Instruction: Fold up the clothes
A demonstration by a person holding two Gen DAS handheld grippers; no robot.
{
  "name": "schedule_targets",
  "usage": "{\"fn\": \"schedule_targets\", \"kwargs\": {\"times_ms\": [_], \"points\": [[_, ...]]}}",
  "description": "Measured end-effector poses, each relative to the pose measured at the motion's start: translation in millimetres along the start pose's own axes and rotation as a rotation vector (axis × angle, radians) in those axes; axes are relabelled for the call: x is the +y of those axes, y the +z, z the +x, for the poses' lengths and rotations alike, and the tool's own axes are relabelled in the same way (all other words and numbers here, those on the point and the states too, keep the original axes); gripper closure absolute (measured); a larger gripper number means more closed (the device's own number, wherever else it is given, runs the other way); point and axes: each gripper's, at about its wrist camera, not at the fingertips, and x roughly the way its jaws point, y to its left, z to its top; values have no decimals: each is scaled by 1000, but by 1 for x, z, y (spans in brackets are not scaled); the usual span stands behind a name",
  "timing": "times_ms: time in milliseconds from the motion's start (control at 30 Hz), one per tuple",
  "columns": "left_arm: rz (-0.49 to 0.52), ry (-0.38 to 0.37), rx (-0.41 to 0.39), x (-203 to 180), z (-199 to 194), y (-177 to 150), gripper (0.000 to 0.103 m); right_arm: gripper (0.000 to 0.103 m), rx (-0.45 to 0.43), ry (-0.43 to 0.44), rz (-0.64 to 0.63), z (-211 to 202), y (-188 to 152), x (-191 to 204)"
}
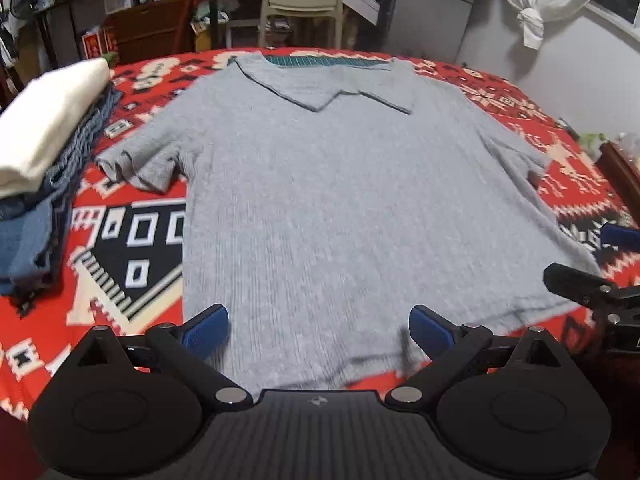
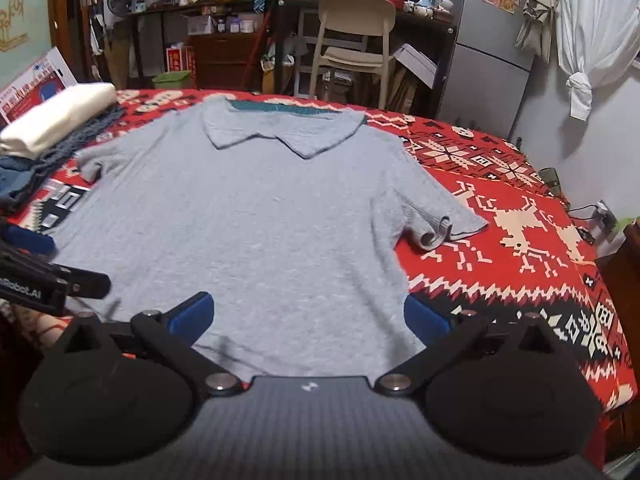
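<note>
Both sets of jaws stand wide and grip nothing. Your left gripper (image 1: 319, 330) hovers over the near hem of the grey polo shirt (image 1: 340, 208), its blue pads (image 1: 206, 330) splayed to either side of the cloth. Your right gripper (image 2: 308, 318) hangs the same way above the hem toward the shirt's right corner, pads (image 2: 426, 320) well apart.

The shirt lies flat and face up on the red patterned blanket (image 1: 132, 240), collar (image 2: 276, 136) at the far end, both short sleeves spread out. The left sleeve (image 1: 136, 164) is rumpled at its cuff, and the right sleeve (image 2: 444, 226) curls over itself.

Off to the left a stack of folded clothes (image 1: 44, 152) sits close beside the shirt.

The likely trouble: the knit looks soft and stretchy, so pinching only the top layer at the hem would drag the fold askew. Folding over those curled cuffs would lock in lumps. A wide leftward sweep could also knock the stack.
</note>
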Motion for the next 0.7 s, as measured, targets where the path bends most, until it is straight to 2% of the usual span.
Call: {"fn": "schedule_targets", "kwargs": {"times_ms": [200,300,700], "points": [[52,33,-5,-11,15,0,3,1,108,16,54,35,-8,-11],[76,46,-17,-13,17,-4,0,1,115,29,113,38,-12,-18],[79,49,-38,-15,19,-4,0,1,117,17,115,37,-11,-15]]}}
